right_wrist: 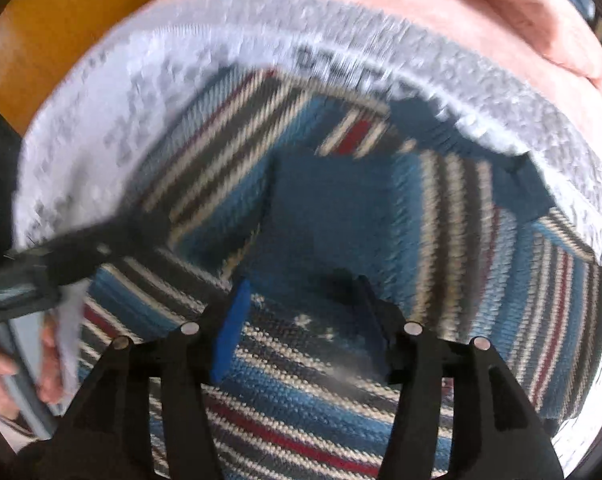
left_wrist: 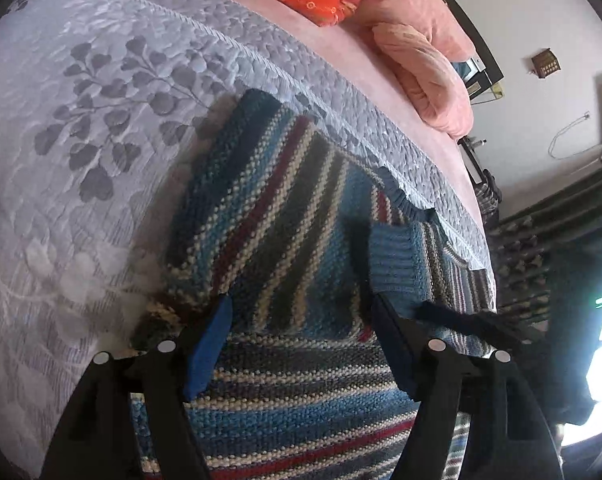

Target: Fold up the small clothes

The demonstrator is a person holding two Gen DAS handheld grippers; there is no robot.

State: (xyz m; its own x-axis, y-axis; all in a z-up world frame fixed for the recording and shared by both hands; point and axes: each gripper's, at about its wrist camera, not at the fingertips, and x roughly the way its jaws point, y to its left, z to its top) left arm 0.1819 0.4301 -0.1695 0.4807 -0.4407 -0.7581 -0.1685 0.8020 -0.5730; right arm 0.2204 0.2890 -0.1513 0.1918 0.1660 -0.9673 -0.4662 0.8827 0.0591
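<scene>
a striped knitted sweater (left_wrist: pixel 277 216) lies partly folded on a grey quilted bedspread (left_wrist: pixel 81 120). above it, the left gripper (left_wrist: pixel 301 312) and right gripper (right_wrist: pixel 301 292) hover with fingers spread wide.

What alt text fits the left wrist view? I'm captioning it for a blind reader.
A striped knit sweater, one sleeve folded across its body, lies on a grey leaf-patterned bedspread. The open left gripper hovers over it, with pink bedding behind.

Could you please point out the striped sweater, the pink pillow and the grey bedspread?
Striped sweater (left_wrist: pixel 269 208): left wrist view, folded sleeve.
Pink pillow (left_wrist: pixel 429 76): left wrist view, its wrinkled side.
Grey bedspread (left_wrist: pixel 101 120): left wrist view, leaf pattern.
</scene>
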